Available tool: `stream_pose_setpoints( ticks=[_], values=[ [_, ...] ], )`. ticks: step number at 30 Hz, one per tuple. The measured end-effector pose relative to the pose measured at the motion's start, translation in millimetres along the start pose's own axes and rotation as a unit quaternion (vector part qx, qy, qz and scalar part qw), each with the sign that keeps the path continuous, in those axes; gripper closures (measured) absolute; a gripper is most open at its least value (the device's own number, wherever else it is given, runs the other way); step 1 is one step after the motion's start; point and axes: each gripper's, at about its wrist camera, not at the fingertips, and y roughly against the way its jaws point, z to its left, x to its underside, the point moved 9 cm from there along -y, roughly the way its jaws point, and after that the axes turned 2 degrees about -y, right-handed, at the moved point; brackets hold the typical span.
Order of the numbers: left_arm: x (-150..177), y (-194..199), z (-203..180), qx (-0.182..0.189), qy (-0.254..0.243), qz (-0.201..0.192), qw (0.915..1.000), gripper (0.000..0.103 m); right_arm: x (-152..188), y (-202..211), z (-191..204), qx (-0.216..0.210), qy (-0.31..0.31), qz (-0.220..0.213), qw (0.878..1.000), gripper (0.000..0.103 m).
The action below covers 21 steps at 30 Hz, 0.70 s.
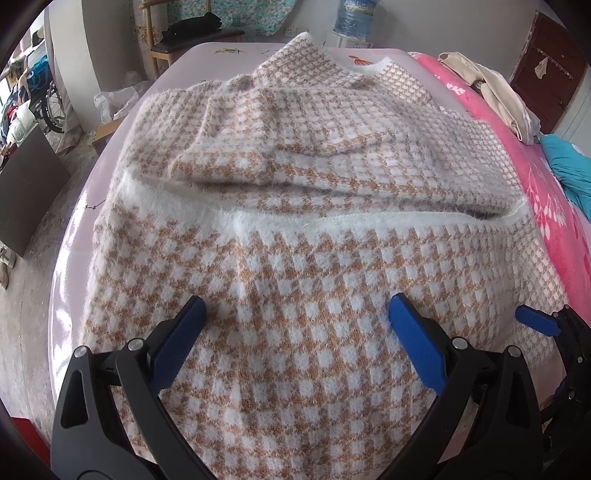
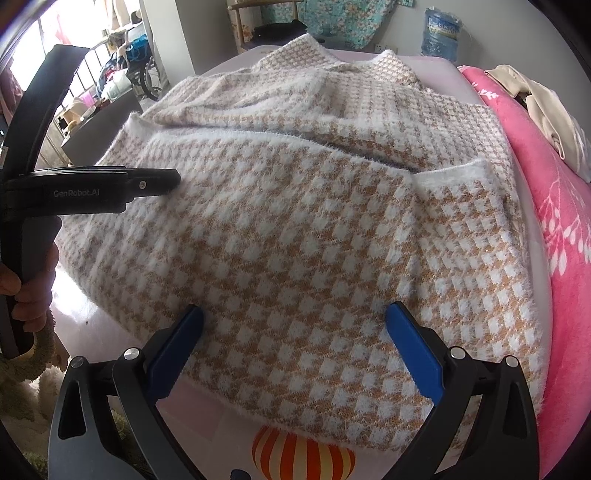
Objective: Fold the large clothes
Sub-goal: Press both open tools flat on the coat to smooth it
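A fluffy tan-and-white houndstooth sweater (image 1: 295,206) lies on a pale pink bed sheet (image 1: 70,266), its lower part folded up over the body, with a white hem edge across the middle. It also fills the right wrist view (image 2: 295,221). My left gripper (image 1: 297,314) is open and empty, its blue fingers just above the near fold. My right gripper (image 2: 295,314) is open and empty over the near right part of the sweater. The left gripper shows side-on in the right wrist view (image 2: 166,181). A blue fingertip (image 1: 535,319) of the right gripper shows in the left wrist view.
A pink flowered blanket (image 1: 554,206) lies along the right side, with beige clothes (image 1: 491,96) and a teal garment (image 1: 569,166) on it. A wooden chair (image 1: 192,40) and a water bottle (image 1: 352,16) stand beyond the bed. A wheelchair (image 1: 48,99) and clutter are at the left.
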Motion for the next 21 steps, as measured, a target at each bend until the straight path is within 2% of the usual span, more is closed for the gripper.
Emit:
stream_pose_setpoints(
  ticks=[3,7,13,21],
  values=[
    [-1,0,0,-0.006,0.003,0.003,1.0,0.007,2,2,1,-0.004,0.002,-0.005,1.0,0.006],
    [0,1,0,-0.011,0.004,0.007,0.9999,0.007,-3,10,-1,-0.014,-0.011,0.009,1.0,0.006],
    [0,1,0,-0.01,0.005,0.007,0.9999,0.007,-26,28,-21,0.013,-0.039,-0.03,0.999,0.006],
    [-1,0,-1,-0.002,0.0,0.009,1.0,0.007,-33,6,-38,0.025,-0.073,0.008,0.997,0.006]
  ],
)
